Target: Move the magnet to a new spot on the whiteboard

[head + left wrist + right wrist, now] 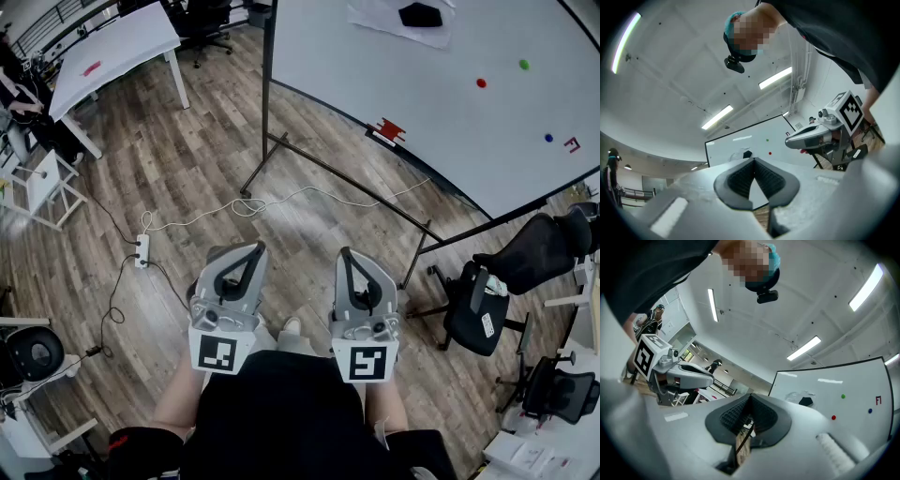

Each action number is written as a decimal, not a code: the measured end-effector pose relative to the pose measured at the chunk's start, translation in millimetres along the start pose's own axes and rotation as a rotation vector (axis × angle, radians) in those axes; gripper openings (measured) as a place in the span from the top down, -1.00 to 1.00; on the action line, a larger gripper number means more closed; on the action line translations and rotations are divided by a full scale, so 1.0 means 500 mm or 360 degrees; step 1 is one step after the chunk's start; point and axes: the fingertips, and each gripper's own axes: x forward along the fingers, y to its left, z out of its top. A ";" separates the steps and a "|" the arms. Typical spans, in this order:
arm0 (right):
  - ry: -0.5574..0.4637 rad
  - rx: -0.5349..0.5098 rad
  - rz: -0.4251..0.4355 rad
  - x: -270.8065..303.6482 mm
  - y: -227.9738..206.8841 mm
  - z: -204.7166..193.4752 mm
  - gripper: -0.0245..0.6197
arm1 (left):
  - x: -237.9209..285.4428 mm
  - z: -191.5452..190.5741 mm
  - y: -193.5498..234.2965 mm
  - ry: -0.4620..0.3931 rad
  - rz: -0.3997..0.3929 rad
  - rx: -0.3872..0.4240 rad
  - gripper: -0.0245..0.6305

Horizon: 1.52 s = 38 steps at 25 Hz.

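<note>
At the bottom centre of the head view, the left gripper (256,247) and the right gripper (344,252) are held side by side close to the person's body, above the wood-plank floor (187,169) and well apart from the whiteboard (422,122). Each gripper's own view shows its jaw tips brought together with nothing held between them. Only a narrow wedge of background shows lower down between the ribbed pads. The whiteboard fills the upper right of the head view on a dark wheeled stand. Three small round magnets sit on its right part, a red magnet (481,82), a green magnet (523,65) up and to the right of it, and a blue magnet (548,138) lower right. Which one the task means cannot be told. A small red mark (571,143) lies just beside the blue one, a red block (390,129) sits at the board's lower edge, and a black object (420,15) lies near its top. A black office chair (506,286) stands at right, a white table (117,47) at upper left, and a power strip (142,249) with its cable at left.
</note>
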 end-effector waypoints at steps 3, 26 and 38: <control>0.0004 -0.0005 -0.0001 -0.003 -0.006 -0.001 0.93 | 0.003 0.001 -0.009 0.0001 -0.0007 0.0002 0.92; -0.0068 -0.0005 0.0065 0.027 0.067 0.035 0.92 | -0.046 0.000 0.041 -0.0044 0.0024 0.0029 0.92; -0.0073 -0.0008 0.0054 0.071 0.139 0.037 0.92 | -0.093 -0.034 0.115 -0.0033 0.0060 0.0041 0.93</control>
